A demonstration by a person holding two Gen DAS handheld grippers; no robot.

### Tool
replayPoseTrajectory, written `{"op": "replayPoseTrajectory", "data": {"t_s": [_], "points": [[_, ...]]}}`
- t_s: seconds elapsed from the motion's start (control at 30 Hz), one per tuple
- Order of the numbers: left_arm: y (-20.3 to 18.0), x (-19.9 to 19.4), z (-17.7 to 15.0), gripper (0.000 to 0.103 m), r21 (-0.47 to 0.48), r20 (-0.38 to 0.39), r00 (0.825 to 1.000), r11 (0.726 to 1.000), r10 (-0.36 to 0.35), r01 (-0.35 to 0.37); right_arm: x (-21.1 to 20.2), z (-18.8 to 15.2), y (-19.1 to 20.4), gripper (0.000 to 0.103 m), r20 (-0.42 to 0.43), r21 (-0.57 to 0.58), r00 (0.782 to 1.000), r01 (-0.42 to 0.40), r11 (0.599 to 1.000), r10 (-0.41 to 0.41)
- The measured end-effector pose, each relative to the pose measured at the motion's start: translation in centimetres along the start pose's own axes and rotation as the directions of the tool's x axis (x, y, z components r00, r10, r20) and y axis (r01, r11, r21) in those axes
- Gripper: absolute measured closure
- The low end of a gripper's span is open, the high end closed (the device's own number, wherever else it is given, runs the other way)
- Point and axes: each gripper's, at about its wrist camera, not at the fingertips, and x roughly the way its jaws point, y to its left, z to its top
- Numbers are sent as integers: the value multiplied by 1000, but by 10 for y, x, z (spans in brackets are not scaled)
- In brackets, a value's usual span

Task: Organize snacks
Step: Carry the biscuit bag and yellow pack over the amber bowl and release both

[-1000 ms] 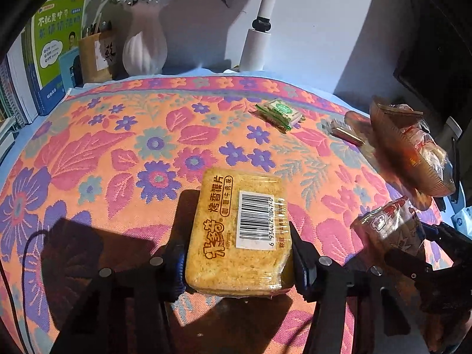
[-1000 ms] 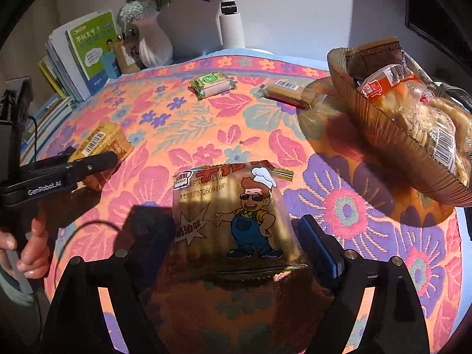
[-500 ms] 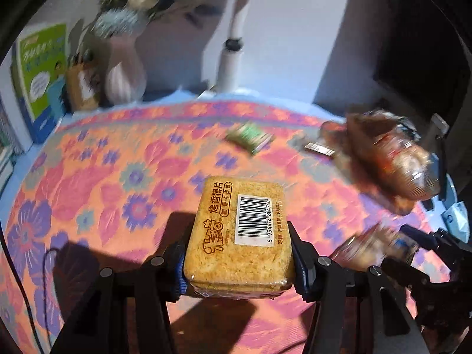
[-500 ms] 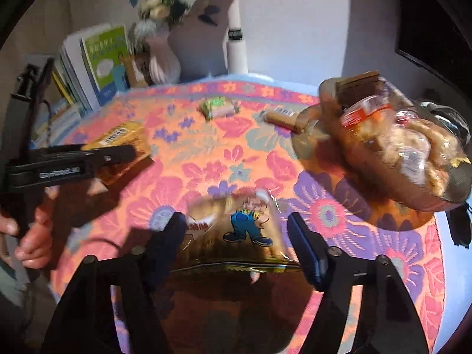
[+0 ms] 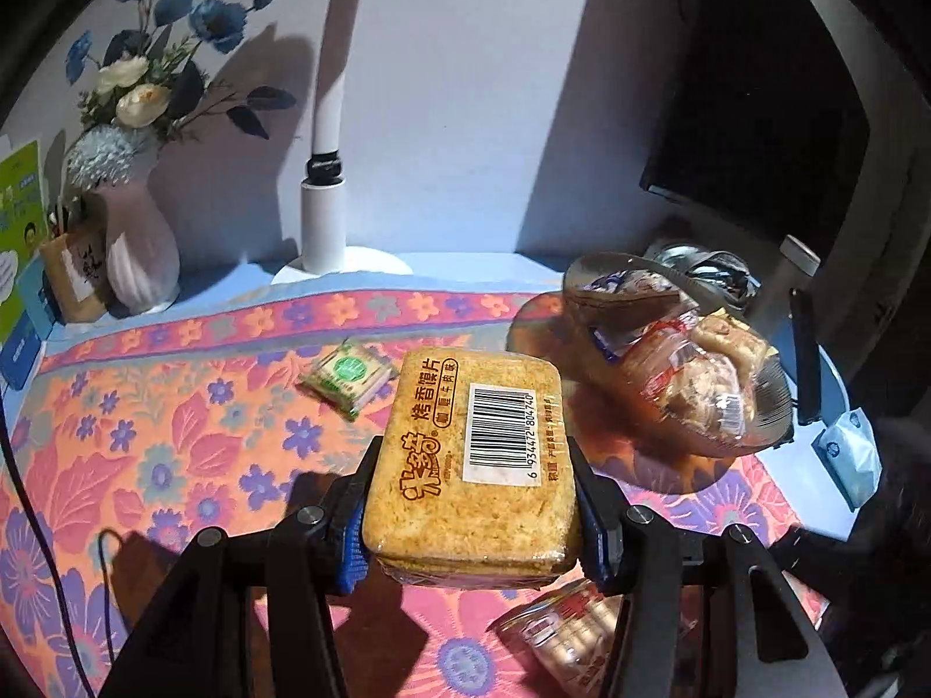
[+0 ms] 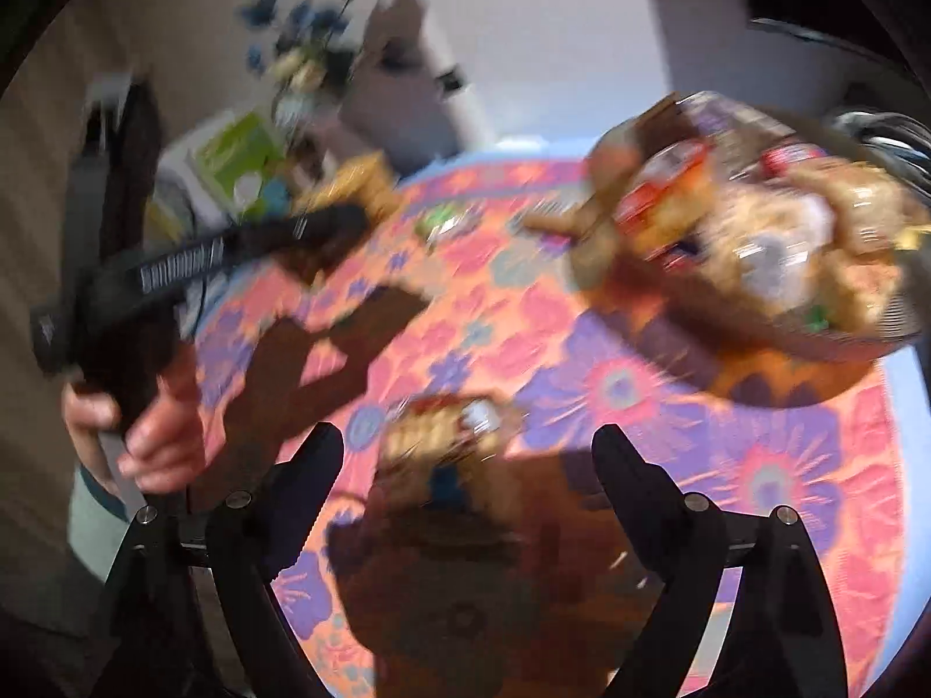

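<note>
My left gripper (image 5: 471, 500) is shut on a yellow-brown baked-slice packet (image 5: 474, 459) with a barcode and holds it above the floral cloth, left of the brown snack basket (image 5: 669, 360). A small green packet (image 5: 348, 372) lies on the cloth beyond it. My right gripper (image 6: 465, 465) is open and raised; the cartoon snack bag (image 6: 448, 436) lies on the cloth below, between its fingers, apart from them. That view is blurred. The bag also shows in the left wrist view (image 5: 570, 634). The basket (image 6: 756, 267) holds several packets.
A white vase with flowers (image 5: 139, 256), a white lamp post (image 5: 323, 215), books and a small box stand along the back. A dark monitor (image 5: 756, 87) is at the back right. A blue tissue pack (image 5: 849, 453) lies off the cloth's right edge.
My left gripper has lifted the barcode packet and moved it right toward the basket. My right gripper has risen and swung, and the cartoon bag now lies free of its fingers.
</note>
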Motion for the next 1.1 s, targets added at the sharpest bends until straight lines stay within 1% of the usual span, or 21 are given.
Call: {"op": "replayPoseTrajectory", "data": {"t_s": [0.07,0.13,0.2,0.23,0.27,0.3,0.33,0.37,0.43,0.53,0.63,0.7,0.73,0.8,0.83,0.87,0.9,0.97,1.03,1.07,1.1], "points": [[6,-3,-4,49,-8,-1,1000,1000,10,-10,20,-2,15,15,-47,-30,998,45,999,-47],[12,-10,-7,49,-12,8,1000,1000,20,-20,41,-5,25,15,-98,-54,988,114,992,-119],[20,-17,-9,49,-16,20,999,999,33,-33,53,-8,31,15,-113,-76,981,150,986,-158],[23,-18,-10,49,-20,21,999,999,37,-37,62,-11,37,15,-130,-96,974,176,980,-187],[26,-19,-11,49,-23,21,999,999,39,-38,66,-14,40,15,-126,-116,970,195,974,-209],[29,-19,-12,49,-28,20,999,999,40,-40,67,-16,45,17,-111,-144,965,223,964,-239],[30,-19,-12,49,-30,20,999,999,40,-40,69,-19,51,25,-97,-177,956,256,950,-275],[31,-18,-13,49,-31,19,999,999,40,-40,71,-21,56,28,-88,-202,947,287,936,-309],[29,-17,-12,49,-30,18,999,999,36,-35,68,-22,59,32,-70,-208,948,291,934,-311],[21,-17,-6,49,-9,24,999,1000,26,-26,55,-17,51,33,-54,-175,956,276,945,-289],[4,-18,11,49,30,45,999,999,13,-14,20,-4,42,33,13,-131,961,275,952,-276],[-12,-15,29,49,58,54,998,998,-11,8,-8,11,33,33,81,-99,953,300,949,-293],[-20,-13,37,49,69,55,998,997,-26,23,-26,22,24,33,125,-77,940,328,942,-317],[-36,-3,55,49,95,52,997,994,-61,56,-45,37,9,33,168,-47,920,366,929,-354],[-47,6,66,49,110,47,996,991,-81,76,-58,49,-6,33,196,-16,901,398,917,-388],[-55,12,73,49,120,45,995,989,-91,85,-64,57,-16,33,209,5,888,418,908,-410],[-64,21,82,49,133,45,994,986,-104,97,-71,68,-31,33,220,39,870,443,896,-440],[-82,40,99,49,150,42,990,981,-133,125,-76,84,-55,33,220,92,849,472,877,-480],[-98,58,116,49,156,33,984,974,-174,167,-78,99,-77,33,214,134,835,489,862,-507],[-106,66,122,49,161,31,981,970,-192,184,-78,108,-90,33,209,156,824,504,849,-527],[-115,74,129,49,172,29,978,965,-206,198,-75,112,-95,33,207,164,819,510,844,-535]]}}
